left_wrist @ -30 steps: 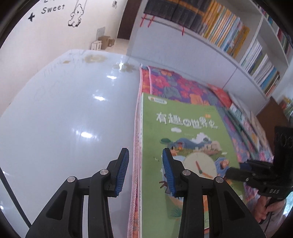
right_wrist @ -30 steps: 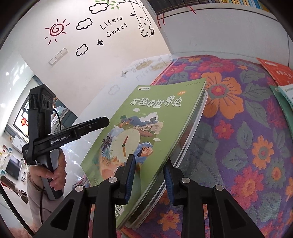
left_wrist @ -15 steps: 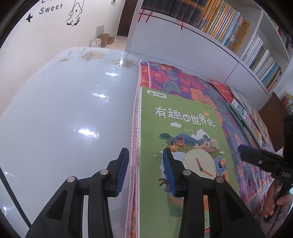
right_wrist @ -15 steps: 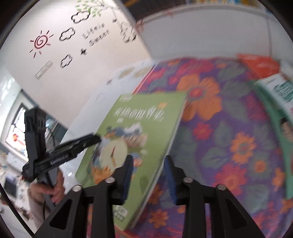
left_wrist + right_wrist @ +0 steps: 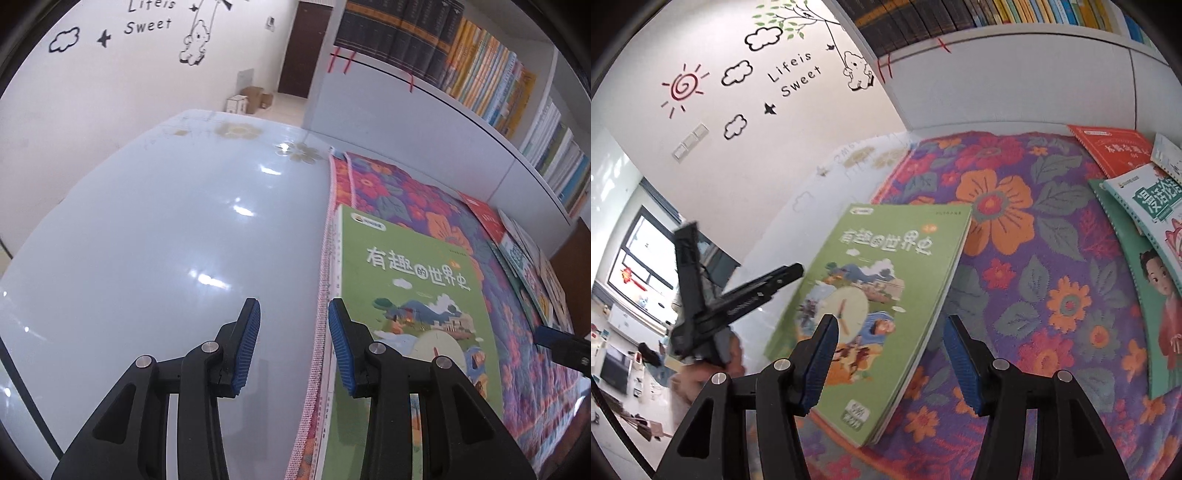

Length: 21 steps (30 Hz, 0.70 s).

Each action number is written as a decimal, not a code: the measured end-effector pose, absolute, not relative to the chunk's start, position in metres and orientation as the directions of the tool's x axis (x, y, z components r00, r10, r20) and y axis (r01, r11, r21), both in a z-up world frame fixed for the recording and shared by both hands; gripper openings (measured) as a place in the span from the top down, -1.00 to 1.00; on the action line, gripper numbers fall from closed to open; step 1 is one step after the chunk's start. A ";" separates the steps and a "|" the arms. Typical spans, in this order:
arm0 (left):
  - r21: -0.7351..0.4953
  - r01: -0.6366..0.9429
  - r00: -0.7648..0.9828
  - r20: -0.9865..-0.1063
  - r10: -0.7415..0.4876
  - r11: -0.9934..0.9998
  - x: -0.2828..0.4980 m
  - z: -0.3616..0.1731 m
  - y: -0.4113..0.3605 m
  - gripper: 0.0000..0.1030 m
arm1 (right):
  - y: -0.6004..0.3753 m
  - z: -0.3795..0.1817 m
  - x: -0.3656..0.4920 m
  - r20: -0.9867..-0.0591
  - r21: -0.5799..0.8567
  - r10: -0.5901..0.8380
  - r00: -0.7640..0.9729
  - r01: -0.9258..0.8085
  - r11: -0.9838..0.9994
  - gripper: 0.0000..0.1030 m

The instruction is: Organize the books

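The green paperback book with a clock on its cover (image 5: 882,295) lies flat on the purple flowered cloth (image 5: 1034,258), on top of other books at the cloth's edge. The right gripper (image 5: 888,365) hovers over its near edge, jaws opening, touching nothing. The left gripper (image 5: 293,347) stands narrowly parted and empty beside the spine, over the glossy white table (image 5: 166,240). More books (image 5: 1137,206) lie to the right; a white bookshelf (image 5: 480,74) holds rows of volumes.
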<state>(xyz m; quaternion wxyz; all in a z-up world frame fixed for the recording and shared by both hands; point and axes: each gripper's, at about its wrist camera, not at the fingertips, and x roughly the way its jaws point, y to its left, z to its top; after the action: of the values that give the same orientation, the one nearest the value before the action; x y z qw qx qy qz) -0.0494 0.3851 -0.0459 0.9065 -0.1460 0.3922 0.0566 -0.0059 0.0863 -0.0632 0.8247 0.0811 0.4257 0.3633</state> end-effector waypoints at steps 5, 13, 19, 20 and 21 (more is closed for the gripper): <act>-0.272 -0.187 0.737 -0.674 -0.048 0.944 -0.063 -0.012 0.373 0.34 | 0.058 -0.045 -0.020 -0.650 0.404 0.652 0.391 -0.549 0.732 -0.11; -0.280 -0.037 0.795 -0.590 -0.141 0.959 -0.053 0.046 0.299 0.33 | -0.033 -0.026 -0.028 -0.613 0.415 0.613 0.498 -0.458 0.786 -0.11; -0.311 0.101 0.773 -0.573 -0.271 0.945 -0.010 0.061 0.211 0.32 | -0.107 -0.020 -0.027 -0.584 0.438 0.585 0.563 -0.388 0.811 -0.11; -0.314 0.128 0.767 -0.571 -0.295 0.941 -0.002 0.063 0.193 0.32 | -0.121 -0.019 -0.026 -0.577 0.444 0.579 0.576 -0.374 0.814 -0.11; -0.317 0.153 0.761 -0.567 -0.316 0.936 0.006 0.065 0.175 0.32 | -0.134 -0.019 -0.024 -0.574 0.450 0.573 0.585 -0.359 0.818 -0.11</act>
<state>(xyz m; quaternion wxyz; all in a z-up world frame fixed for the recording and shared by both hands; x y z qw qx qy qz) 0.0063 0.1747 0.0653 0.9297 -0.1270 0.3220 -0.1261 -0.0240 -0.1339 -0.0192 0.8786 0.1442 0.3700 0.2652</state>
